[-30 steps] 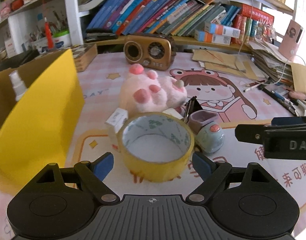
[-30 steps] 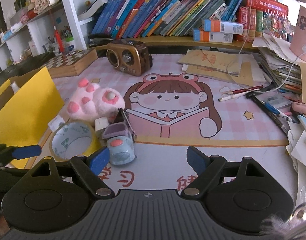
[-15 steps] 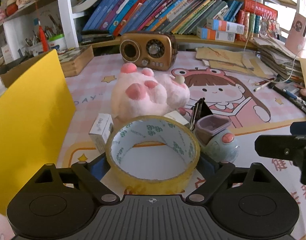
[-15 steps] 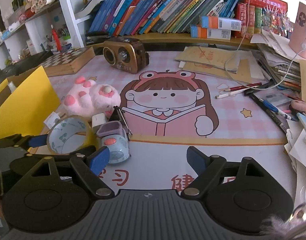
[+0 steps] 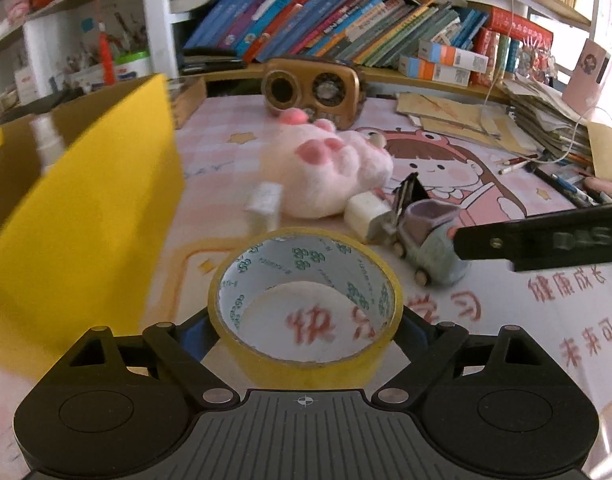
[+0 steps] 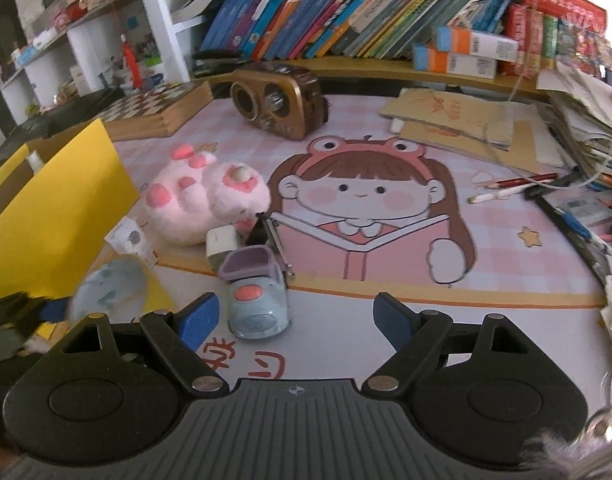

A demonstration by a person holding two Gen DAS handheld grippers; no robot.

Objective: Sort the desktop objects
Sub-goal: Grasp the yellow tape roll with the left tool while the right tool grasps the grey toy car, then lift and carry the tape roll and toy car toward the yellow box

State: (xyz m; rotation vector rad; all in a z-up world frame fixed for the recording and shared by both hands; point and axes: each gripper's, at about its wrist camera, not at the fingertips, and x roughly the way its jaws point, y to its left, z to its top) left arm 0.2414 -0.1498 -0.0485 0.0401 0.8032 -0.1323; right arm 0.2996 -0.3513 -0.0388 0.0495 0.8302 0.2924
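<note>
Left wrist view: left gripper (image 5: 306, 320) clamped the yellow tape roll (image 5: 306, 308), lifted, beside the yellow cardboard box (image 5: 81, 208).
Right gripper (image 6: 295, 316) stood open, empty; next, carry the roll over the box, then release.

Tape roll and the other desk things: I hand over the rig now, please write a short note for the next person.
Left gripper: closed on the yellow tape roll, which looks lifted off the mat, beside the yellow box.
Right gripper: open, empty, just right of the toy car.
Done: a white bottle is in the box.
Left: put the tape roll away. On the mat wait the toy car, the pink plush paw, the binder clip and two small white boxes. The toy car is probably the easiest next pick for the right gripper.
</note>
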